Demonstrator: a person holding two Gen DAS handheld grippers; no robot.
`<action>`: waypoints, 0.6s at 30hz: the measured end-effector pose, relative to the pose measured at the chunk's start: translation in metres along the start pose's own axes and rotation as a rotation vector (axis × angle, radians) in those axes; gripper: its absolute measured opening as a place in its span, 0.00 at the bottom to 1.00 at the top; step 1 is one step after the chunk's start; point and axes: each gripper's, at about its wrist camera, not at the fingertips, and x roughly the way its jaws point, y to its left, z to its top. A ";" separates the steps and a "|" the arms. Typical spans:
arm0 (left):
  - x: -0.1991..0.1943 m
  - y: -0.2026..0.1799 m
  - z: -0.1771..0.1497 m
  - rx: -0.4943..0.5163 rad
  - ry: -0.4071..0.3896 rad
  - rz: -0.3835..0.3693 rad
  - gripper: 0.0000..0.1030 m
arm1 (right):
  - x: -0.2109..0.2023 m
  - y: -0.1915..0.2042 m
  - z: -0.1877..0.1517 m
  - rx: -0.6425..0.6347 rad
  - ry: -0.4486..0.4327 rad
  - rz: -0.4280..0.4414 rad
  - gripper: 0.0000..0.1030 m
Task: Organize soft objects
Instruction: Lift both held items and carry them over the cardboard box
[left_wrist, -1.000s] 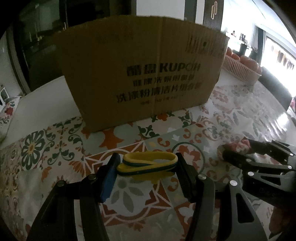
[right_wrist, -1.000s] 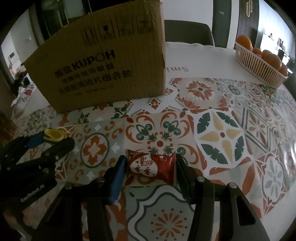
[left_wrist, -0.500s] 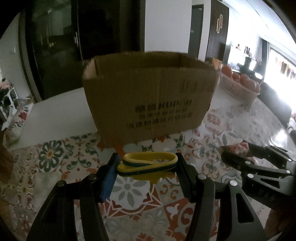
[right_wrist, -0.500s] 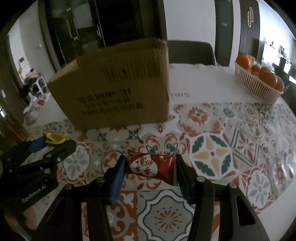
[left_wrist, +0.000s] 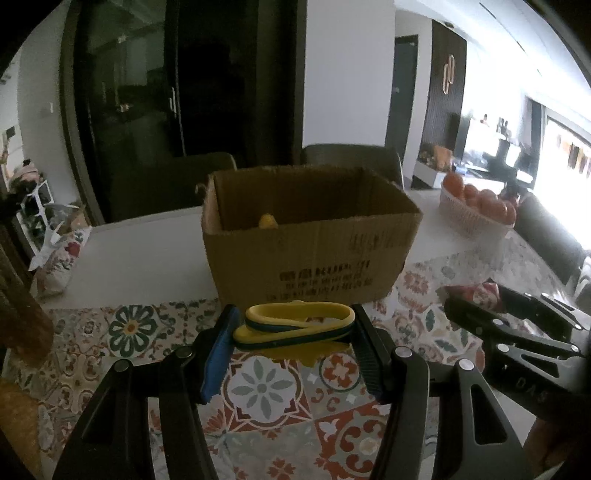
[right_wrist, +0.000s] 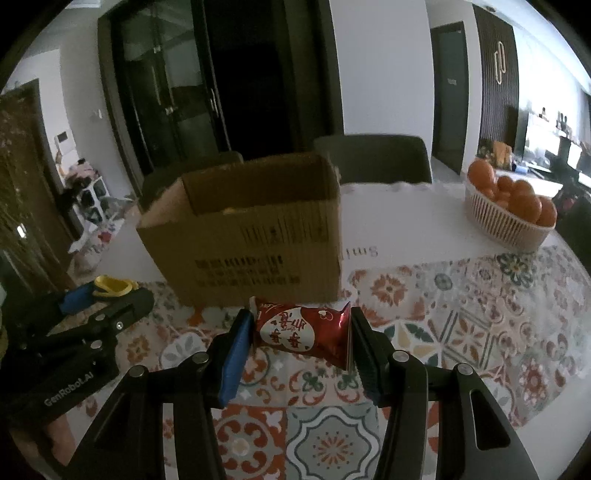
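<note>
My left gripper is shut on a flat yellow soft object with dark green edges, held above the patterned table. My right gripper is shut on a red snack packet. An open brown cardboard box stands ahead of both grippers; something yellow lies inside it. The box also shows in the right wrist view. The right gripper appears at the right of the left wrist view, and the left gripper at the left of the right wrist view.
A white basket of oranges stands at the far right of the table. A patterned cloth covers the near half of the table. Dark chairs stand behind the box. A floral bag lies at the left.
Both grippers have risen with their objects, so the box now looks lower and its open top and inside are visible.
</note>
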 end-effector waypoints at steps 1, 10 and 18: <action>-0.003 0.000 0.003 -0.006 -0.007 0.001 0.57 | -0.004 0.001 0.003 -0.002 -0.010 0.005 0.52; -0.020 0.007 0.027 -0.059 -0.044 0.031 0.57 | -0.021 0.010 0.031 -0.028 -0.086 0.035 0.52; -0.022 0.013 0.054 -0.064 -0.074 0.063 0.57 | -0.021 0.016 0.059 -0.033 -0.118 0.066 0.52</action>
